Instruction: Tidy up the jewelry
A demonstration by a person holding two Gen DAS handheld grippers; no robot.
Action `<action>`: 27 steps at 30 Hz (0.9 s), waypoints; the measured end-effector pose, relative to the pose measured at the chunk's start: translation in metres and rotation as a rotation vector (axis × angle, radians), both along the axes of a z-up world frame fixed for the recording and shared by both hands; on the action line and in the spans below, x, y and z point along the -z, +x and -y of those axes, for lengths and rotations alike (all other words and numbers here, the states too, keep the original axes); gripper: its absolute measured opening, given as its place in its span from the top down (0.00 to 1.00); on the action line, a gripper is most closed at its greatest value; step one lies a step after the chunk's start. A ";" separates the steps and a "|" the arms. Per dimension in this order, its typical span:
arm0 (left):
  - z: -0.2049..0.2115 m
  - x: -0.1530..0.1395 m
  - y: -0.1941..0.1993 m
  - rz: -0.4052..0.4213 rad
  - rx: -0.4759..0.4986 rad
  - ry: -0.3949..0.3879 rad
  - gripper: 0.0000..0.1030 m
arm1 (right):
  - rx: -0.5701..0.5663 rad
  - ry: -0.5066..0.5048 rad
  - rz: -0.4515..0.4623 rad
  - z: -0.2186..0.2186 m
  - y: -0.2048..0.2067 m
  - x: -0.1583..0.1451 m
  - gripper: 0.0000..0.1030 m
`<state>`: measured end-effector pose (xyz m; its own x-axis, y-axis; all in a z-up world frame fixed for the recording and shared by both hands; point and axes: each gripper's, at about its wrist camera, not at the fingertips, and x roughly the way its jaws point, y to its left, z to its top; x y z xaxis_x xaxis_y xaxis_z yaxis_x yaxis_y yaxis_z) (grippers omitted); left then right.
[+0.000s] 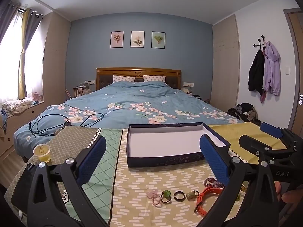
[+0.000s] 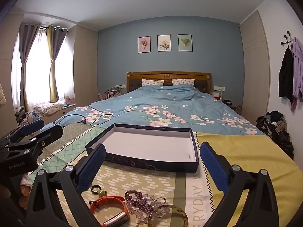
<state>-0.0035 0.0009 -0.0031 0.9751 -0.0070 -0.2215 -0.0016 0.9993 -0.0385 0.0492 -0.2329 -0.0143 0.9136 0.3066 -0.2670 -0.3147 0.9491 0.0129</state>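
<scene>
Left wrist view: my left gripper [image 1: 151, 160] and right gripper [image 2: 152, 167] gape empty; rings [image 1: 166, 196] lie near, below the tips; box [image 1: 164, 160] stands farther, long axis left-right.

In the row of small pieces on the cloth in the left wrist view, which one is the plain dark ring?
The plain dark ring is third from the left, between the green-stone ring and the olive pendant. It alone has no stone; the pink ring starts the row.
</scene>
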 end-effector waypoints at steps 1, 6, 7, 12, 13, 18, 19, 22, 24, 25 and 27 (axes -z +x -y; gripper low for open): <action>0.001 0.000 -0.001 0.002 -0.003 0.002 0.06 | 0.002 0.000 -0.001 0.000 -0.001 0.000 0.07; 0.001 -0.001 0.000 0.005 -0.002 0.003 0.06 | 0.000 0.003 0.003 0.002 -0.002 0.000 0.07; 0.002 -0.002 -0.001 0.004 -0.002 0.004 0.06 | 0.000 0.003 0.002 0.002 0.000 0.000 0.07; 0.003 -0.002 -0.001 0.009 -0.007 0.006 0.06 | 0.001 0.011 0.010 0.003 0.000 0.002 0.07; 0.003 -0.003 -0.002 0.012 -0.007 0.006 0.06 | 0.002 0.012 0.010 0.003 0.000 0.002 0.07; 0.003 -0.004 -0.002 0.017 -0.007 0.007 0.06 | 0.001 0.014 0.017 0.003 -0.001 0.002 0.07; 0.003 -0.005 -0.002 0.019 -0.007 0.007 0.06 | 0.002 0.012 0.017 0.003 -0.001 0.002 0.07; 0.004 -0.005 -0.003 0.021 -0.010 0.006 0.06 | 0.004 0.014 0.019 0.004 -0.002 0.001 0.07; 0.004 -0.005 -0.004 0.024 -0.012 0.006 0.06 | 0.006 0.016 0.023 0.005 -0.003 0.001 0.07; 0.005 -0.004 -0.005 0.026 -0.015 0.007 0.06 | 0.007 0.016 0.023 0.005 -0.003 0.001 0.07; 0.005 -0.005 -0.007 0.031 -0.017 0.010 0.06 | 0.008 0.014 0.023 0.005 -0.002 0.001 0.07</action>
<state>-0.0100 -0.0046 0.0015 0.9815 0.0120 -0.1913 -0.0179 0.9994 -0.0292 0.0469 -0.2374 -0.0148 0.9219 0.3027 -0.2419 -0.3073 0.9514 0.0197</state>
